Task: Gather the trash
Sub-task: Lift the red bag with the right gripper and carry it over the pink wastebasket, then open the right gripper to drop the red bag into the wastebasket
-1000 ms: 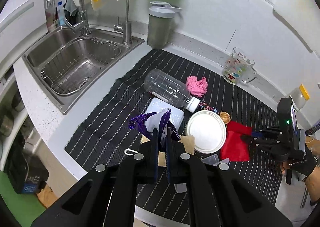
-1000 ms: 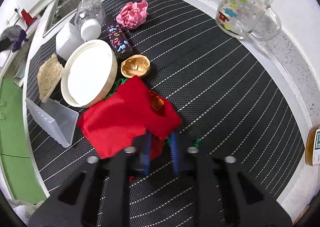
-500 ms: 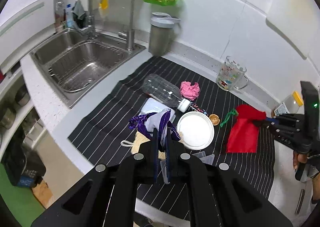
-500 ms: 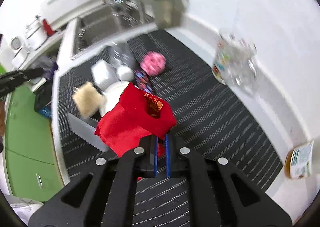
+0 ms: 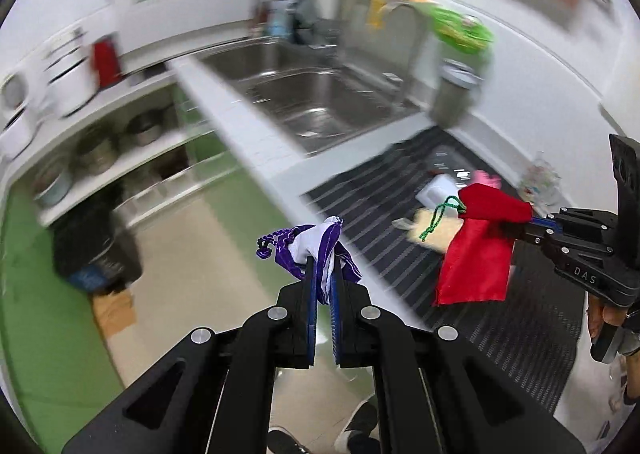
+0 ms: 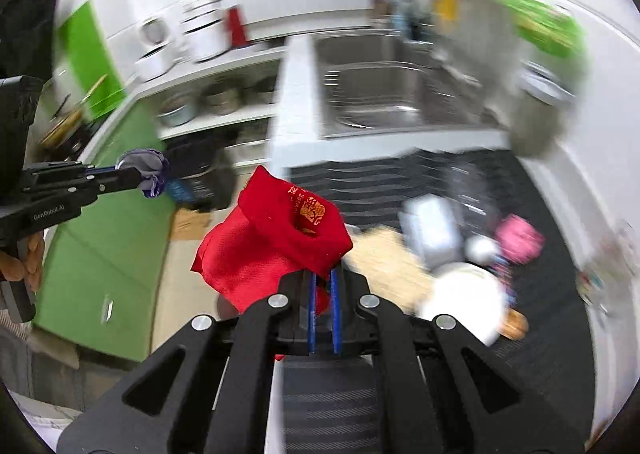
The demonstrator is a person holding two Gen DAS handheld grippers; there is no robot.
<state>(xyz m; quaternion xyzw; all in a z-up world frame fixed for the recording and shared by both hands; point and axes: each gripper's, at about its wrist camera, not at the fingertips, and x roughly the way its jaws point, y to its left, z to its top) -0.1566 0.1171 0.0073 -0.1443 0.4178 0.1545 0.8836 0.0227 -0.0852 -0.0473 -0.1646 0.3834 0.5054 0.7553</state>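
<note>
Carrying step in hand. Left gripper [image 5: 323, 274] fingers clamp a purple-and-white pouch [image 5: 316, 246] beyond the desk [image 5: 500, 318] edge, over the floor. Right gripper [image 6: 323, 286] fingers pinch a red pouch [image 6: 280, 246] (drawstring dangling) above the desk edge. Next move likely requires locating a bin and releasing.

A white countertop [image 6: 292, 101] carries a steel sink [image 6: 384, 93] toward twelve o'clock and a black striped mat [image 6: 552, 318] toward three o'clock, on which lie, blurred, a white round lid [image 6: 460, 302], a pink crumpled wad [image 6: 520, 238] and a tan scrap [image 6: 388, 262].
</note>
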